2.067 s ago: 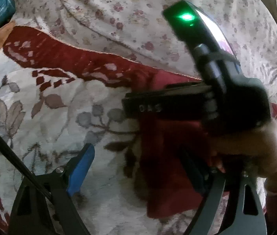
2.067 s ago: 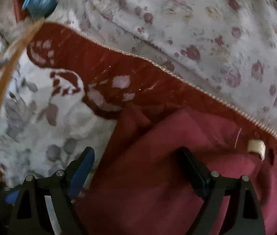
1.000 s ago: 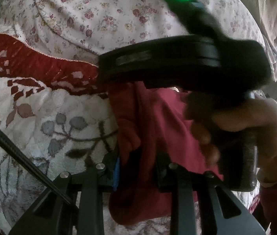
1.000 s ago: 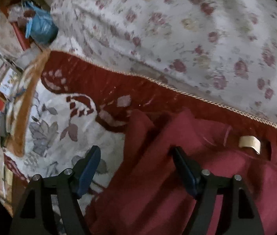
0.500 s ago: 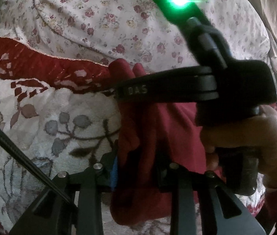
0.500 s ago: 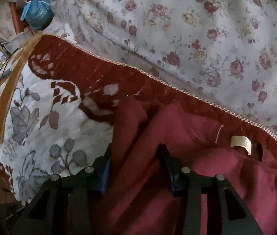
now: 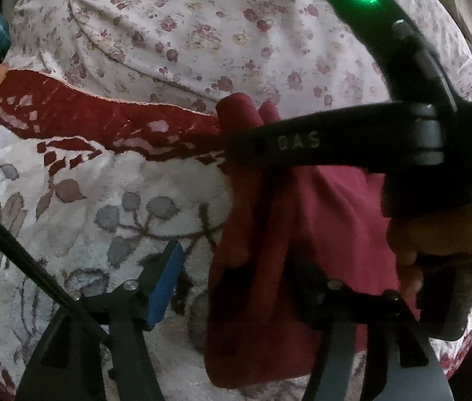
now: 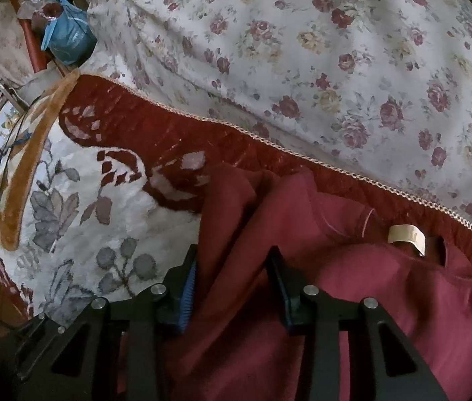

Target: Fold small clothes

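A dark red garment point(image 7: 319, 217) lies rumpled on a patterned blanket, with a cream label point(image 8: 406, 234) at its neck. My left gripper point(image 7: 236, 277) points down at the garment's left edge and its jaws are opening. The blue pad point(image 7: 165, 280) stands clear of the cloth over the blanket, while the other finger is half hidden by the cloth. My right gripper point(image 8: 234, 277) is closing, and its pads pinch an upright fold of the garment point(image 8: 403, 300). In the left wrist view a hand point(image 7: 436, 234) holds the right gripper's black housing over the garment.
The blanket point(image 7: 102, 200) is white with grey leaves and a dark red border. Behind it rises a flowered white sheet point(image 8: 336, 67). A blue bag point(image 8: 65, 36) and clutter sit at the far left. A black cable point(image 7: 18, 250) crosses the lower left of the left wrist view.
The left jaws, earlier shut on the garment's edge, have spread and the blue pad has come off the cloth. The right jaws have closed from wide apart onto a fold.
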Motion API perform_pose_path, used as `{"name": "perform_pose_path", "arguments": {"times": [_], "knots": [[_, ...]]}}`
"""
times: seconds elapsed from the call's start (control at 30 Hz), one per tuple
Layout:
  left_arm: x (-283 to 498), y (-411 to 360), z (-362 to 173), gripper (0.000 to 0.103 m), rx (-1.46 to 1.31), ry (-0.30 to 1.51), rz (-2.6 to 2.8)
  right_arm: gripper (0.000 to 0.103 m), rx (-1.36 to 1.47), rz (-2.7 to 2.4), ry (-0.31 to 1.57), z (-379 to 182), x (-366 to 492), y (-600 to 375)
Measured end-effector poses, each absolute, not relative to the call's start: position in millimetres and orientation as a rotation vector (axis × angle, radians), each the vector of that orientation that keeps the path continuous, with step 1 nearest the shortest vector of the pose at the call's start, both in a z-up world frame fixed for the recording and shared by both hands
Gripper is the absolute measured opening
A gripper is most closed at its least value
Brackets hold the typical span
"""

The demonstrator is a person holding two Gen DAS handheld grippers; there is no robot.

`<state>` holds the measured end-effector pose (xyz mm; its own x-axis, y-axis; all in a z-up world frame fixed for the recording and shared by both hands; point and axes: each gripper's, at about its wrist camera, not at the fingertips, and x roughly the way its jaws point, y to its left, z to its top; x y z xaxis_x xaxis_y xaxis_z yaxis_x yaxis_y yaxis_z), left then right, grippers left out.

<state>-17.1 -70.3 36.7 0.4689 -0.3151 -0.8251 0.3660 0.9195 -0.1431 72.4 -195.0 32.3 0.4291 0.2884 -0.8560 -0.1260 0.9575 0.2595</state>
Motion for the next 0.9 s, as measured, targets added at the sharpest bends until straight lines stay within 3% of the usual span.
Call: {"name": "perform_pose_path", "arguments": {"times": [0.27, 0.33, 0.37, 0.47, 0.9], "knots": [[-18.0, -73.0, 33.5, 0.067, 0.073, 1.000, -0.408, 0.038, 0.238, 0.281, 1.089, 32.4, 69.7, -205.0], [-17.7, -73.9, 32.8, 0.049, 0.055, 1.024, -0.444, 0.034, 0.258, 0.292, 1.087, 32.7, 69.1, -207.8], [-17.5, -74.3, 32.7, 0.028, 0.030, 1.047, -0.480, 0.033, 0.269, 0.298, 1.086, 33.2, 68.5, -209.6], [-24.2, -78.9, 41.7, 0.022, 0.033, 1.037, -0.515, 0.027, 0.291, 0.307, 1.082, 36.3, 65.1, -215.7], [-59.2, -126.4, 96.1, 0.020, 0.002, 0.973, -0.640, 0.023, 0.363, 0.305, 0.977, 86.2, 21.6, -288.2]]}}
